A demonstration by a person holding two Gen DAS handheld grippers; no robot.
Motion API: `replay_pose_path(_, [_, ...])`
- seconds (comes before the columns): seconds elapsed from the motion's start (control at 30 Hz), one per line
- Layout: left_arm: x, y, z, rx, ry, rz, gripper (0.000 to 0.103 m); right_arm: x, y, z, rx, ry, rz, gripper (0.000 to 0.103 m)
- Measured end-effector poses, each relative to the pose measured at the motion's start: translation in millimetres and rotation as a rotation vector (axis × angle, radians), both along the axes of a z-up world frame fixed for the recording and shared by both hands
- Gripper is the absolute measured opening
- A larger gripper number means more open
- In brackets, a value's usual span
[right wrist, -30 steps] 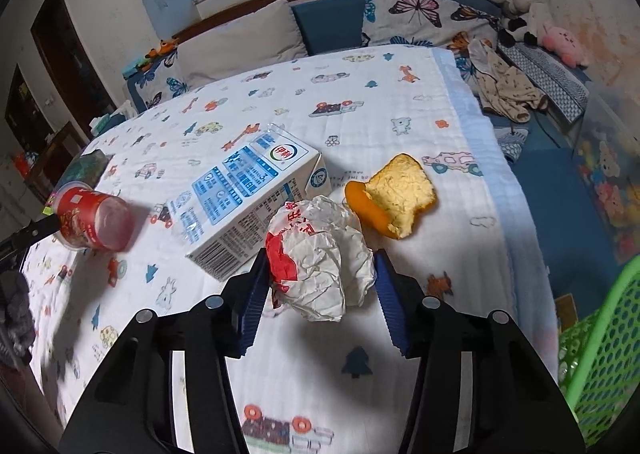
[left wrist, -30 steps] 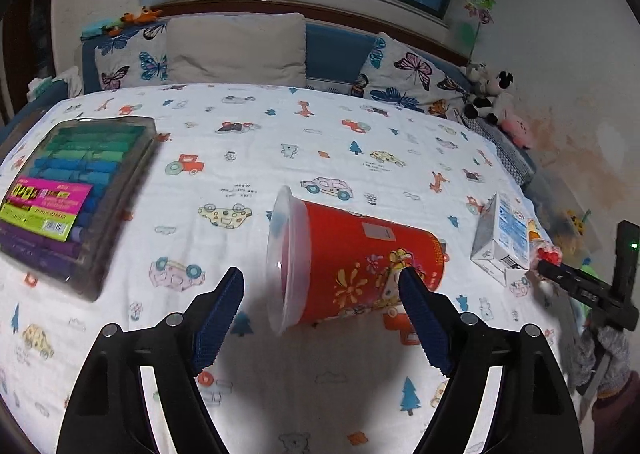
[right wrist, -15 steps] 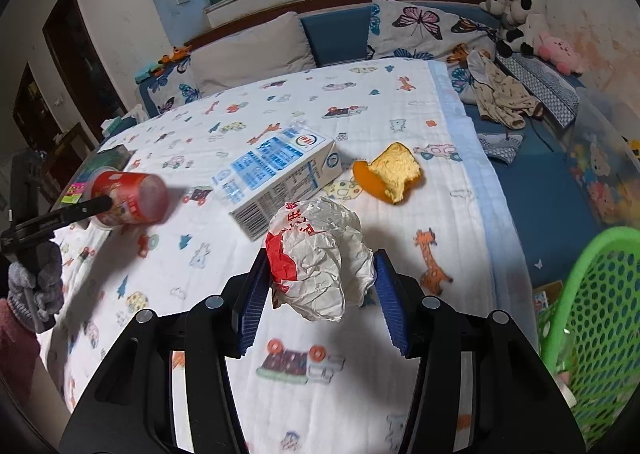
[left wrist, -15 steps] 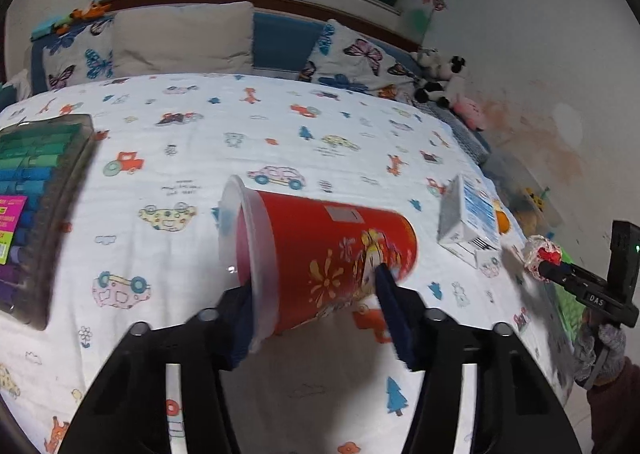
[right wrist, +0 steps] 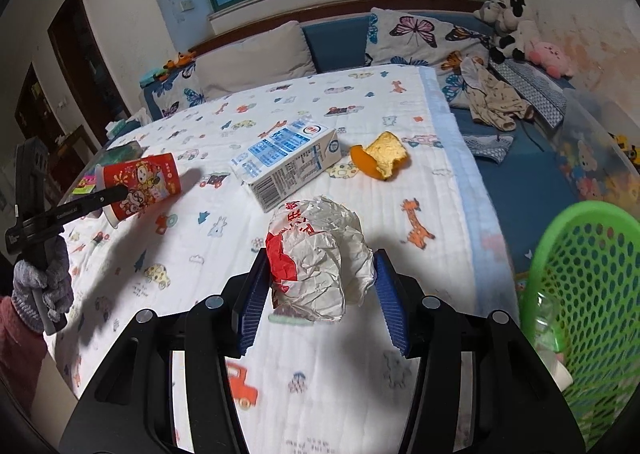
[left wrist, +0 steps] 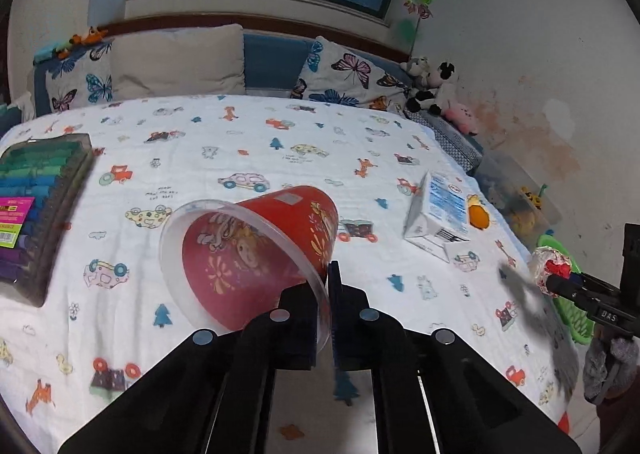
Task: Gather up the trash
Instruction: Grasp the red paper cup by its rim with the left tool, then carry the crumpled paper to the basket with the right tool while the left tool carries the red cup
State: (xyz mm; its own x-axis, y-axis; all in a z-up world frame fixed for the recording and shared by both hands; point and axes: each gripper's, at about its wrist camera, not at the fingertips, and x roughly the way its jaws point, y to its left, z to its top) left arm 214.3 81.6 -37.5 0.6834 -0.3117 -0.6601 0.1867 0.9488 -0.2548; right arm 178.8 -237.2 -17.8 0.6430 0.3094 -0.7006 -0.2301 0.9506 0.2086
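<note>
My left gripper (left wrist: 327,294) is shut on the rim of a red paper cup (left wrist: 256,254) with cartoon print and holds it tilted above the bed; the cup also shows in the right wrist view (right wrist: 140,185). My right gripper (right wrist: 320,290) is shut on a crumpled white and red paper wrapper (right wrist: 316,258), held above the bed's right side; the wrapper also shows in the left wrist view (left wrist: 548,270). A white and blue milk carton (right wrist: 288,161) and an orange peel (right wrist: 380,155) lie on the bedsheet. A green mesh basket (right wrist: 580,294) stands beside the bed at the right.
A case of coloured markers (left wrist: 36,197) lies at the bed's left edge. Pillows (left wrist: 176,61) and plush toys (left wrist: 432,89) line the headboard. Clothes (right wrist: 496,97) and a clear storage bin (right wrist: 600,145) sit right of the bed.
My left gripper closed on the cup's rim and lifted it off the sheet. My right gripper carried the wrapper up and toward the green basket.
</note>
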Motion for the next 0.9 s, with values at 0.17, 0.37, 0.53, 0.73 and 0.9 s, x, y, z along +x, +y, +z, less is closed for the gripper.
replay_pose_path(0.17, [-19.0,-16.2,14.3,-0.003,-0.021,-0.001,0.005,-18.3,-18.3,6.3,-0.001,-0.018,-0.031,0.052])
replay_pose_path(0.37, [-45.0,-54.2,40.5,-0.004,-0.072,-0.082,0.005,-37.1,-50.7,9.0,-0.009,-0.028,-0.098,0.052])
replay_pose_path(0.53, [-56.0,-96.9,59.0,-0.012,-0.102,-0.169,0.005,-52.7,-89.1,10.1,-0.022,-0.034,-0.175,0.052])
replay_pose_path(0.73, [-60.3,-152.3,70.6,-0.014,-0.122,-0.27,0.005,-69.6,-145.1,7.6,-0.061,-0.023,-0.291,0.053])
replay_pose_path(0.9, [-62.0,-199.2,75.9,0.0,-0.131,-0.35,0.005,-78.8,-190.6,0.6,-0.082,-0.004,-0.391,0.054])
